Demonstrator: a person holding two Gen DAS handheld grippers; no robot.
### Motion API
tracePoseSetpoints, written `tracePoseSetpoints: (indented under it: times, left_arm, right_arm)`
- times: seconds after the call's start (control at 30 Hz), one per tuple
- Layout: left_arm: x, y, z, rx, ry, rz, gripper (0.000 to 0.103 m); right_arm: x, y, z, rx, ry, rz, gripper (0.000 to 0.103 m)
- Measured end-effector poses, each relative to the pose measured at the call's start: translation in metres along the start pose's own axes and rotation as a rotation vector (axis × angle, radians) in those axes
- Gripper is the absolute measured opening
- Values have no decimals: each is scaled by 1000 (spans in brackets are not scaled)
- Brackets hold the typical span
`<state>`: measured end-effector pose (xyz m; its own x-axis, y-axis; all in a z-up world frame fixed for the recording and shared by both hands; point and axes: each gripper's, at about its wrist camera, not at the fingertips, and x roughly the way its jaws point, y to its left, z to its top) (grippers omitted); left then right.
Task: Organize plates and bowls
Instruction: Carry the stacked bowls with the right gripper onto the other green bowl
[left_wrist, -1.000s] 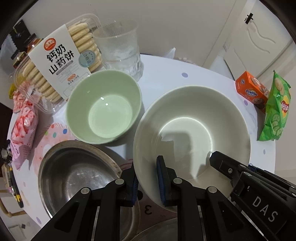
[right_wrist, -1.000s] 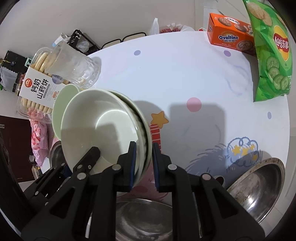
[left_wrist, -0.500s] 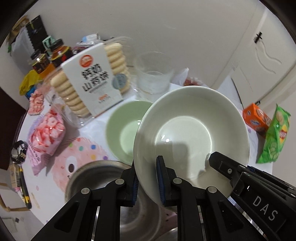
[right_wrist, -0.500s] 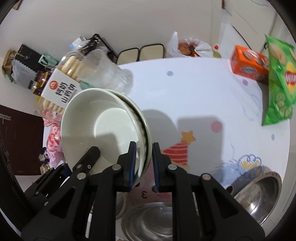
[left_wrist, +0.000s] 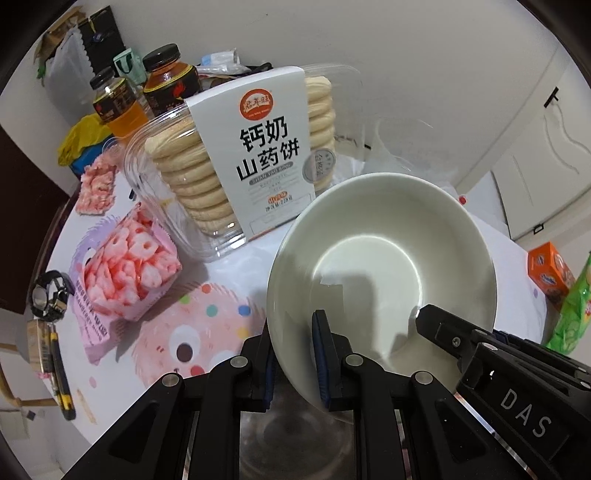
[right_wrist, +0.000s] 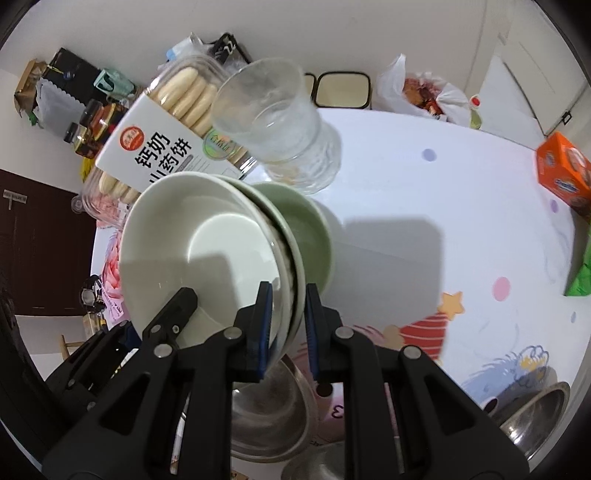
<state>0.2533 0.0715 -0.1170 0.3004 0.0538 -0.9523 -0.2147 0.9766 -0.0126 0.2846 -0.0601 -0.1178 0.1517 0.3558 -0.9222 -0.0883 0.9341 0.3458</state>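
Observation:
Two nested white bowls (left_wrist: 380, 258) hang tilted above the table, gripped from both sides. My left gripper (left_wrist: 293, 332) is shut on the rim nearest it. My right gripper (right_wrist: 287, 299) is shut on the opposite rim, clamping both white bowls (right_wrist: 207, 243). Each view also shows the other gripper's tip on the bowl's far side. A pale green bowl (right_wrist: 310, 236) sits on the table just behind the stack; in the left wrist view the stack hides it. A steel bowl (right_wrist: 266, 413) lies below the grippers.
A clear box of biscuits (left_wrist: 258, 155) and a glass cup (right_wrist: 273, 122) stand close behind the bowls. A pink snack bag (left_wrist: 125, 269), bottles (left_wrist: 166, 81) and a watch (left_wrist: 48, 295) are at the left. An orange box (right_wrist: 561, 170), a green chip bag (right_wrist: 583, 273) and another steel bowl (right_wrist: 535, 410) are at the right.
Both grippers carried the white bowls across the table toward the biscuit box and glass. The green bowl went from beside the stack to behind it.

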Motion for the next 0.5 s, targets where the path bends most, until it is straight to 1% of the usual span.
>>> tracePoseSetpoints:
  times: [0.2, 0.5]
  left_arm:
    - [9, -3, 11, 28, 16, -11, 17]
    - [27, -6, 10, 35, 76, -33, 18]
  right_arm:
    - [7, 1, 11, 10, 24, -18, 19]
    - [16, -10, 11, 44, 54, -37, 19]
